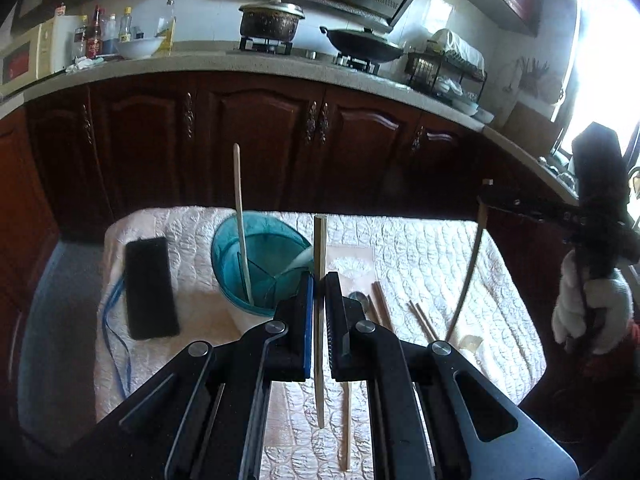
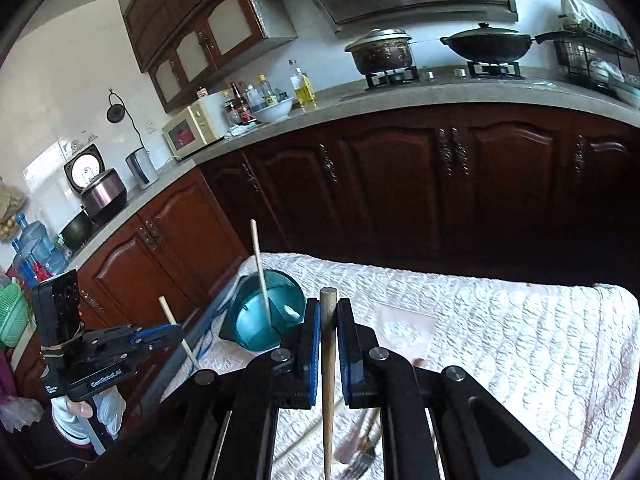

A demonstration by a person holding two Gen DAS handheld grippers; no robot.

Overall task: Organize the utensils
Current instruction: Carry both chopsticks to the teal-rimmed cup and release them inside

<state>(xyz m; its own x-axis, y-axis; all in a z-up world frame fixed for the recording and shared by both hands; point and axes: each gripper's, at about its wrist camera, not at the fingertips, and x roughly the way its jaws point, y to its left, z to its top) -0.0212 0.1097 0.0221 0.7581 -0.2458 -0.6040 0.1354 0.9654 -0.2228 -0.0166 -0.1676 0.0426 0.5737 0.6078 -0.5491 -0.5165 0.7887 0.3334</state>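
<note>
A pale chopstick (image 1: 319,300) is clamped upright in the left gripper (image 1: 319,292), beside the teal holder (image 1: 256,256). A brown chopstick (image 2: 328,364) is pinched by the right gripper (image 2: 328,320). A fork (image 2: 360,466) below is partly hidden and blurred.

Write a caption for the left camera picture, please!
Left gripper holding a chopstick upright near the teal holder.

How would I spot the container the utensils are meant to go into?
Find the small table covered with a white quilted cloth in front of the dark wooden cabinets. Near its far left part, just right of a black phone, sits the teal utensil holder. It is the only translucent blue-green thing there, round, divided inside, with one pale chopstick standing in it.
</note>
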